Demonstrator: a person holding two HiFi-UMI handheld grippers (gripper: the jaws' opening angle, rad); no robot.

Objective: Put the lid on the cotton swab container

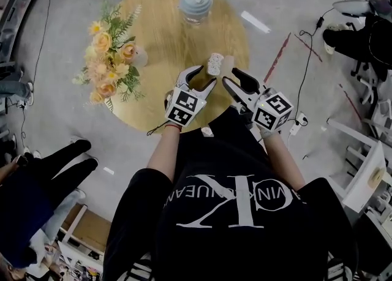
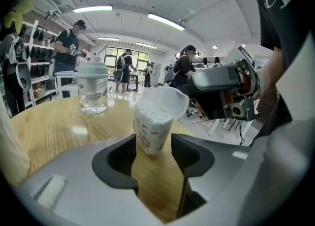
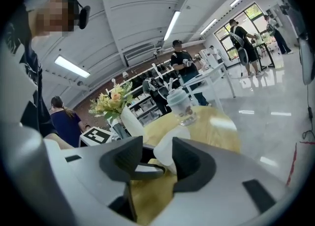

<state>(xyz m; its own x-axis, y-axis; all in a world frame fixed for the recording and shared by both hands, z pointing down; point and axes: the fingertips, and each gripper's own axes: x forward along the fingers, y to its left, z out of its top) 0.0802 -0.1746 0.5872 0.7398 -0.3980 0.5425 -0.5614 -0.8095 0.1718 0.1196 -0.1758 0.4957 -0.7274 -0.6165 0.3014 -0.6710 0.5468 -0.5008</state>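
The translucent white plastic lid (image 2: 170, 101) — pinched in the right gripper (image 3: 160, 160) — tilts over the upright cylindrical cotton swab container (image 2: 151, 131), just ahead of the wide-spread, empty left gripper (image 2: 153, 155).

A cotton swab container (image 1: 215, 63) stands on a round wooden table (image 1: 159, 35), with its lid (image 1: 228, 62) against its right side. The left gripper (image 1: 201, 79) and right gripper (image 1: 231, 78) flank its near side. Flowers (image 1: 109, 59) lie to its left, and a blue-lidded jar (image 1: 195, 1) stands beyond it.
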